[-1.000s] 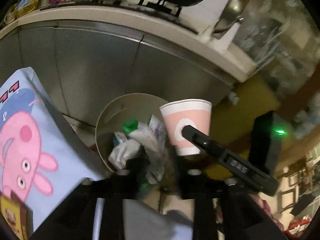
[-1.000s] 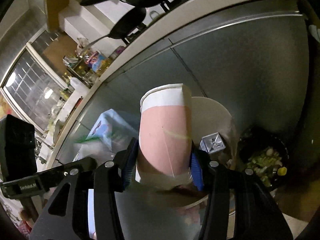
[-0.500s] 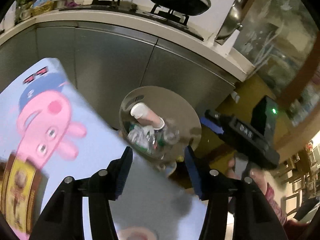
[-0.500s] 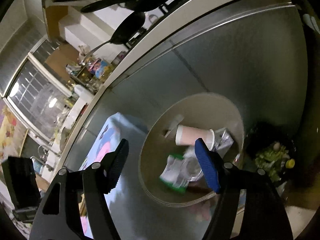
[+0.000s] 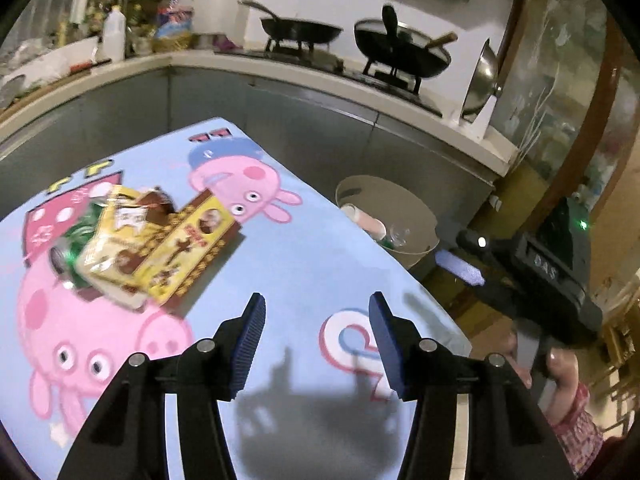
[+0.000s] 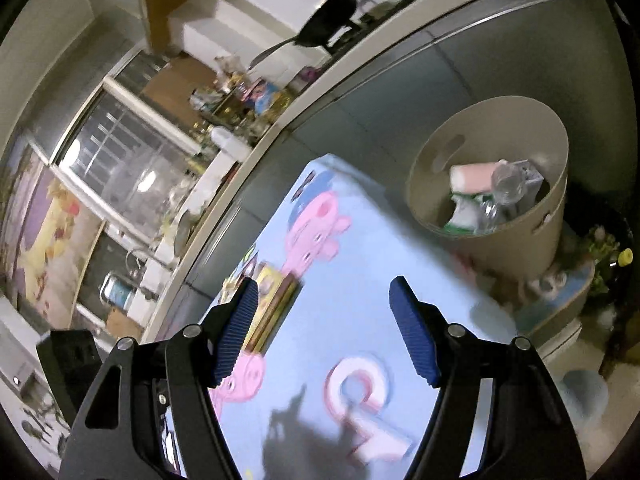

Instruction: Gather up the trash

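The left gripper hangs over a table with a light blue cloth that has pink cartoon pigs on it. Its two blue fingers are spread wide apart and hold nothing.

The trash left on the table is a small pile off to the left of those fingers and farther away. In it are a yellow box with brown pictures, a yellow snack bag leaning on the box, and a green shiny wrapper tucked under the bag. None of it touches the fingers.

The right gripper also hangs over the blue cloth. Its blue fingers are spread wide apart and hold nothing. In the right wrist view the yellow box sits just past the left finger, partly hidden behind it.

A round beige trash bin stands past the far right corner of the table, next to the gray cupboards. Inside it lie a pink paper cup on its side, a clear plastic bottle and some green and white wrappers. The bin is well apart from both pairs of fingers.

In the left wrist view the right gripper shows at the right edge of the table, near the bin.

Black woks sit on the stove behind.
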Tool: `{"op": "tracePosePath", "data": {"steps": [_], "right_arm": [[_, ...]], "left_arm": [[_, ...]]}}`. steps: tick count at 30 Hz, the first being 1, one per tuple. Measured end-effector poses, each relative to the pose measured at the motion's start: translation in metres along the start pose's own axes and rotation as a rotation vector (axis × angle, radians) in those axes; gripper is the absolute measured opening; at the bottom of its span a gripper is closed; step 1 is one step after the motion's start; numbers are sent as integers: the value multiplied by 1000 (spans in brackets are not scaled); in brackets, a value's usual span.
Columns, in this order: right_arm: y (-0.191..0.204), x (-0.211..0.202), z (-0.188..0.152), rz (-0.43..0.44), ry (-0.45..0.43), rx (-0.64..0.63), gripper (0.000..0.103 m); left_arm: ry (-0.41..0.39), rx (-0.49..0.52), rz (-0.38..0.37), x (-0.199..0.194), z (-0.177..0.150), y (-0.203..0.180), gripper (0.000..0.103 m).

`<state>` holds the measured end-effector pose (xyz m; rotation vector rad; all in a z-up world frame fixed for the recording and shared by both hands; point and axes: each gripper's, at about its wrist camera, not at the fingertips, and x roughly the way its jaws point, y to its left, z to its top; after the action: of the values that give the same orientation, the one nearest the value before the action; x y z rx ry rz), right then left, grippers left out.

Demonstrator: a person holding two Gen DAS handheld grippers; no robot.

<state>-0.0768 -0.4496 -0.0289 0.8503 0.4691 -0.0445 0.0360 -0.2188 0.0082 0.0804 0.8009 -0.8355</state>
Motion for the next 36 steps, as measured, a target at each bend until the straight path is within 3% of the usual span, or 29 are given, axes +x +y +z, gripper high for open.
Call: {"op": "tracePosePath", "data": {"steps": [6, 15, 23, 36], "right_arm": [[42, -35, -31, -31, -2, -80, 68], [62, -55, -47, -54, 0, -105, 68], [71, -46, -52, -45, 30, -115, 68], [85, -9, -58, -62, 105, -139, 68]], "left_arm": [[-65, 5, 32, -39, -17, -2, 54], [-106, 23, 130, -59, -32, -8, 54], [-95, -9, 194, -61, -37, 8, 54], [-63, -56, 222, -52, -41, 37, 54]]}}
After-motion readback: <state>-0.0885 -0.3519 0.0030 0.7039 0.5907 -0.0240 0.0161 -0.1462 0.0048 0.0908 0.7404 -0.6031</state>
